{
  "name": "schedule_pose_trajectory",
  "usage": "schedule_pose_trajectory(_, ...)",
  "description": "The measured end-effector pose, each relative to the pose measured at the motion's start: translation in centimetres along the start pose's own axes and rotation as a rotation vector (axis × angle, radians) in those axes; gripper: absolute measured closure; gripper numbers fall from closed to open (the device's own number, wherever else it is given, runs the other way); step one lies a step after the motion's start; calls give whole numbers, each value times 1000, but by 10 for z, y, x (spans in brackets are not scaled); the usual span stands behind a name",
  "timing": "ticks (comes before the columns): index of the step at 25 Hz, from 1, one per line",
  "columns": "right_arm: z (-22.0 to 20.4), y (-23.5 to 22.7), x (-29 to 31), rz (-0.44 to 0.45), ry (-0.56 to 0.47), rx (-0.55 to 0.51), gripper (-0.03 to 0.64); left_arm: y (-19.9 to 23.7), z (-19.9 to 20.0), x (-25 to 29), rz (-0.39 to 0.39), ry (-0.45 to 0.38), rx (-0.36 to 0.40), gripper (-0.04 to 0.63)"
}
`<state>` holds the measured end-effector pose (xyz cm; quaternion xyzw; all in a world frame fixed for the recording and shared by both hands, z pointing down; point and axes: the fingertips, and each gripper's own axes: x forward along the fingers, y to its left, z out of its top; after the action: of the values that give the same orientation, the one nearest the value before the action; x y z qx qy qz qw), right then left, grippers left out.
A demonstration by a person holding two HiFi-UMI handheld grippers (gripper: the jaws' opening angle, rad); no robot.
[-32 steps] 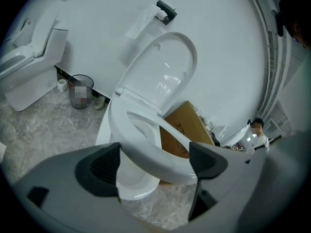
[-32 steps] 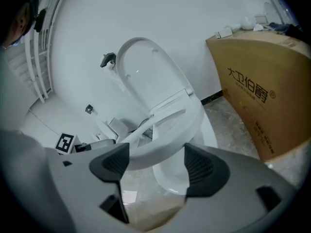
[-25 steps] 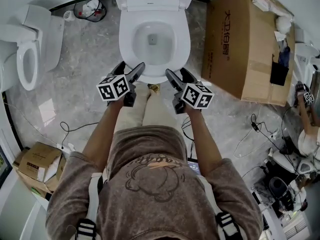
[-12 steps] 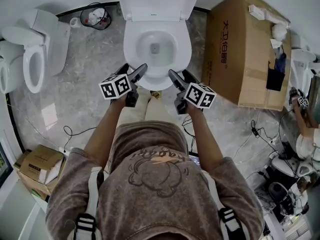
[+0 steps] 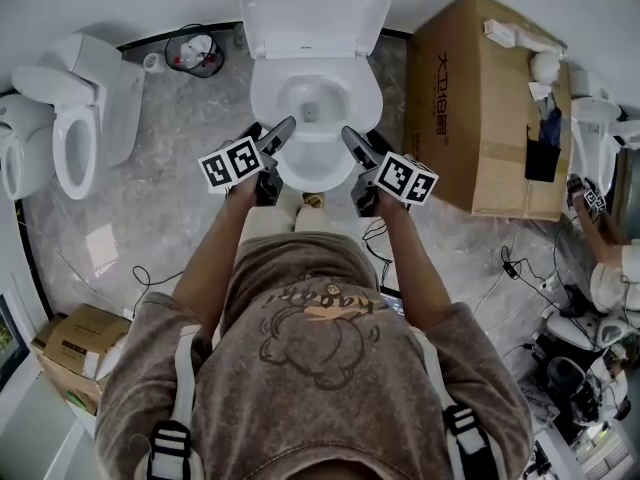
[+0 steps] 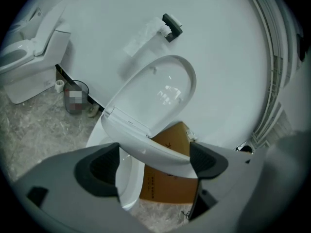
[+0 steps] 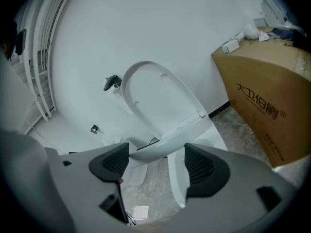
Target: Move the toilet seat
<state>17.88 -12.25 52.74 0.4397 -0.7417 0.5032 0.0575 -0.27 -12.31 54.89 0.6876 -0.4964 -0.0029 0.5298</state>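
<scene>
So the person is standing right in front of the toilet with the left gripper (image 5: 272,133) and right gripper (image 5: 360,140) each clamping on the front edge of the toilet seat (image 6: 155,152), one either side of the middle. In both gripper views the seat rim is running across between the pads, and the seat is hanging partway up. There's a clear gap under it where the bowl (image 6: 127,188) and the cardboard box (image 5: 480,108) are showing through. The lid (image 6: 160,91) is already leaning back against the wall, so the seat probably just needs to go up to meet it. The sketchy part is that the seat is glossy plastic and the pads are only biting a thin curved edge. If one side is slipping, the seat is going to drop and slam on the bowl. Also, if the two hands aren't keeping level with each other, that's going to twist the seat at the hinge. Pushing too hard at the top could bang it into the lid too.
</scene>
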Motion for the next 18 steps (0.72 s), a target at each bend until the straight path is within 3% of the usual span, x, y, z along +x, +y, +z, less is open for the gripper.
schedule_pose_trajectory(18, 66, 25, 18, 17, -96, -7, 261, -24, 63, 10, -107, -34, -62, 150)
